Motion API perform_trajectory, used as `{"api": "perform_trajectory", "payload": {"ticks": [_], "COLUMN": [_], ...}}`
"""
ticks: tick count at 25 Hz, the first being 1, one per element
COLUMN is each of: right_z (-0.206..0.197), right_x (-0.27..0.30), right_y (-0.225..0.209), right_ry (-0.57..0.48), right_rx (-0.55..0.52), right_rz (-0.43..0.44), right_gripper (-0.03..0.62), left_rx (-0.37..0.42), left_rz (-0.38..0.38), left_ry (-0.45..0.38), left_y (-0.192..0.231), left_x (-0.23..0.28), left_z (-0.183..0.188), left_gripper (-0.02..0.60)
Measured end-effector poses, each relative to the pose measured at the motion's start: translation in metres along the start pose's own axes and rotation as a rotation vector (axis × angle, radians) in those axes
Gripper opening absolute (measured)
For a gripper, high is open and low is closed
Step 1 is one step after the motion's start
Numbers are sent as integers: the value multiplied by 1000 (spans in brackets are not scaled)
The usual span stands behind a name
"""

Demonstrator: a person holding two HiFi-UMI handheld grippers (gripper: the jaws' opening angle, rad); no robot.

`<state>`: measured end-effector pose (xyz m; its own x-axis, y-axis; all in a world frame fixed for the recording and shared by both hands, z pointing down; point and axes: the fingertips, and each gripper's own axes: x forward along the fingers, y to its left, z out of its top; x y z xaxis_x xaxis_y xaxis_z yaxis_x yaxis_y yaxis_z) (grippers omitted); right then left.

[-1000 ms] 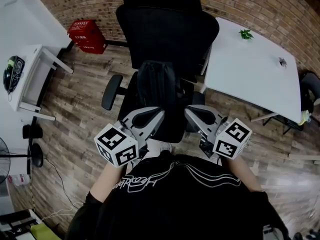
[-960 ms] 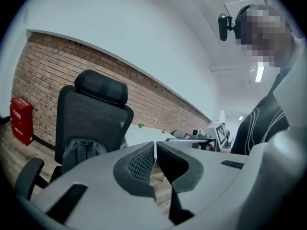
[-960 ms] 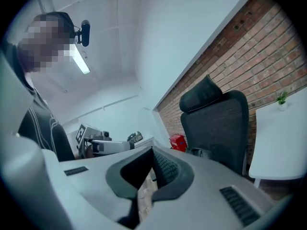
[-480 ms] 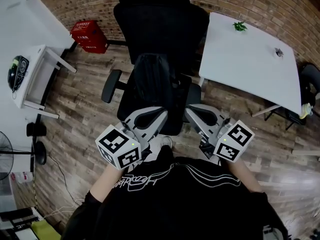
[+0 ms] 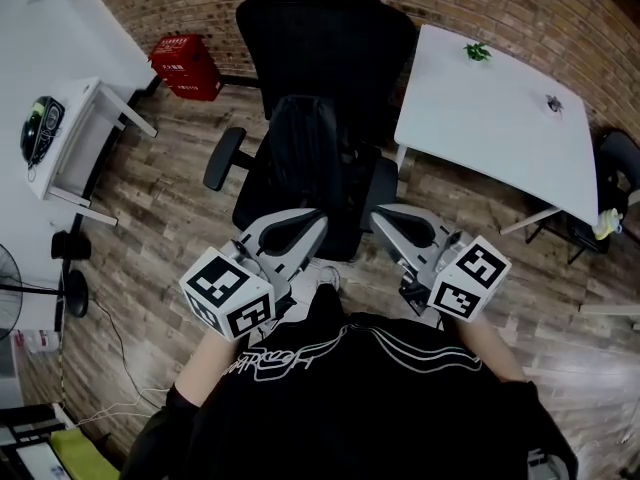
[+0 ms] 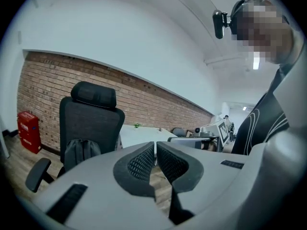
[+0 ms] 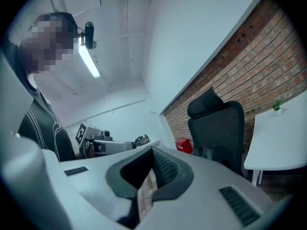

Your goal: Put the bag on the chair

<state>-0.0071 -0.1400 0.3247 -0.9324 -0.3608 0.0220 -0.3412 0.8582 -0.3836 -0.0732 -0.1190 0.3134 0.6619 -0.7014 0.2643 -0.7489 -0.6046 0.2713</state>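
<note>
Left gripper closed, empty — right gripper closed, empty

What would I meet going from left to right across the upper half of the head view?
white side stand → red crate → black office chair, with the bag on its seat → white table

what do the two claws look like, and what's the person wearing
The left claw and the right claw both have smooth, curved light grey shells lined with black dimpled pads. Each carries a white cube printed with black square markers. The person wears a black top with a white line print.
</note>
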Motion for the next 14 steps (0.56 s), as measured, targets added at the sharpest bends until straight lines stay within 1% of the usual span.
{"api": "perform_trajectory", "payload": {"ticks": [2,4,7,10,14], "right_z": [3,6,7,6,2], "right_x": [-4,-9,-17,-28,-42], "right_y": [5,9,16,21,28], "right_ry": [0,-1,-5,-5,-7], "right_rx": [-12,-22,-34,-39,-35], "right_rz": [3,3,3,-2,-8], "right_gripper": [-3,-5,-3,-3,-3], "left_rx": [-5,-5,19,34,31], "left_rz": [3,-10,-20,-20,-6], "left_ry": [-1,-16,-30,-27,-16], "left_y": [-5,-12,-26,-37,-49], "left_x": [-5,-8,-10,-10,-15], "left_z": [0,3,6,4,-2], "left_gripper": [40,40,40,40,40]}}
